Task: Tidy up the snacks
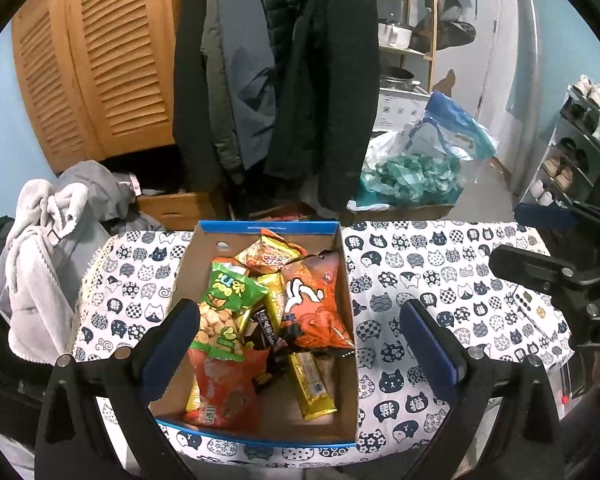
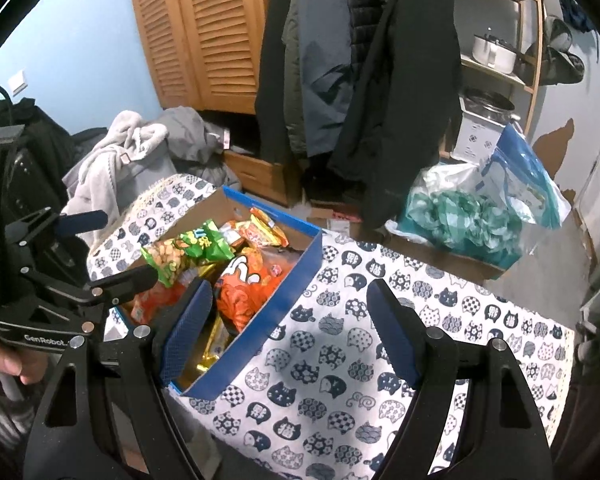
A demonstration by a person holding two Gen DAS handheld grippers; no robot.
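On the cat-print table point(image 1: 440, 264), below both empty, wide-open hand-held grippers — left point(image 1: 300, 344), right point(image 2: 292, 332) — loosely heaped snack packets point(image 1: 260, 320) could be crushed or dragged out of the box point(image 1: 350, 360).

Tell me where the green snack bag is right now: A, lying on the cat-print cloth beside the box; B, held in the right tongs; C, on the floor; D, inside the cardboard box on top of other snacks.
D: the green snack bag lies inside the cardboard box atop other packets, and both tongs are empty.
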